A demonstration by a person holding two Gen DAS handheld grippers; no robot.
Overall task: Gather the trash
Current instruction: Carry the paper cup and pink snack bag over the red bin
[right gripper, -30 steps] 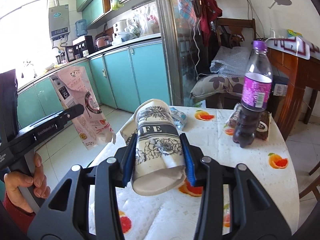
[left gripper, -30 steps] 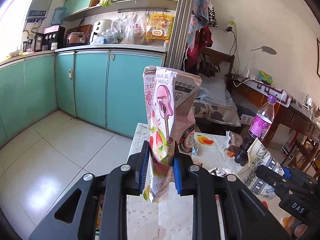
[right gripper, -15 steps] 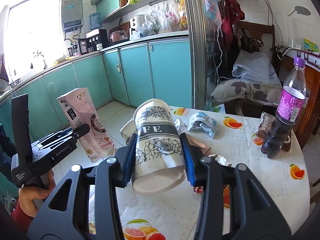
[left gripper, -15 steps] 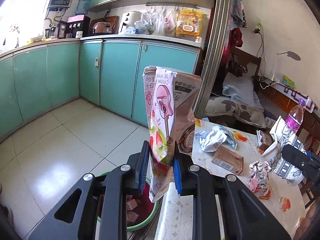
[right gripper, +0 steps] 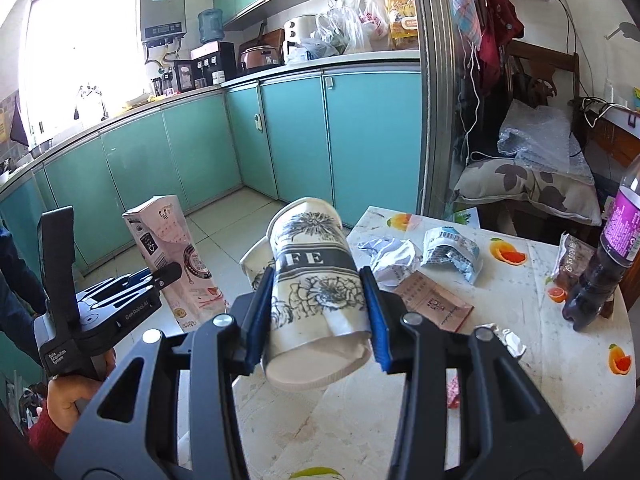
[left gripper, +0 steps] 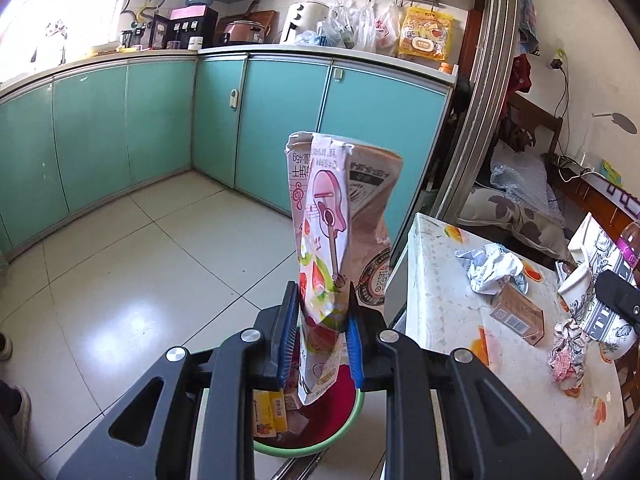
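Note:
My left gripper (left gripper: 322,334) is shut on a pink snack bag (left gripper: 340,216) with a guitar print and holds it upright over a green-rimmed red trash bin (left gripper: 316,436) on the floor beside the table. The bag also shows in the right wrist view (right gripper: 172,256), with the left gripper (right gripper: 160,276) off the table's left edge. My right gripper (right gripper: 316,320) is shut on a flower-printed paper cup (right gripper: 316,280) lying sideways above the table (right gripper: 540,368). The cup also shows at the right of the left wrist view (left gripper: 600,292).
On the table lie crumpled foil wrappers (right gripper: 390,254), a silver-blue packet (right gripper: 452,254), a flat brown packet (right gripper: 434,306) and a purple-labelled bottle (right gripper: 600,264). The bin holds wrappers (left gripper: 270,412). Teal cabinets (left gripper: 120,128) line the far walls across the tiled floor (left gripper: 140,280).
Both grippers have moved left, away from the table. The left one now holds the bag over the trash bin. Both grips are unchanged.

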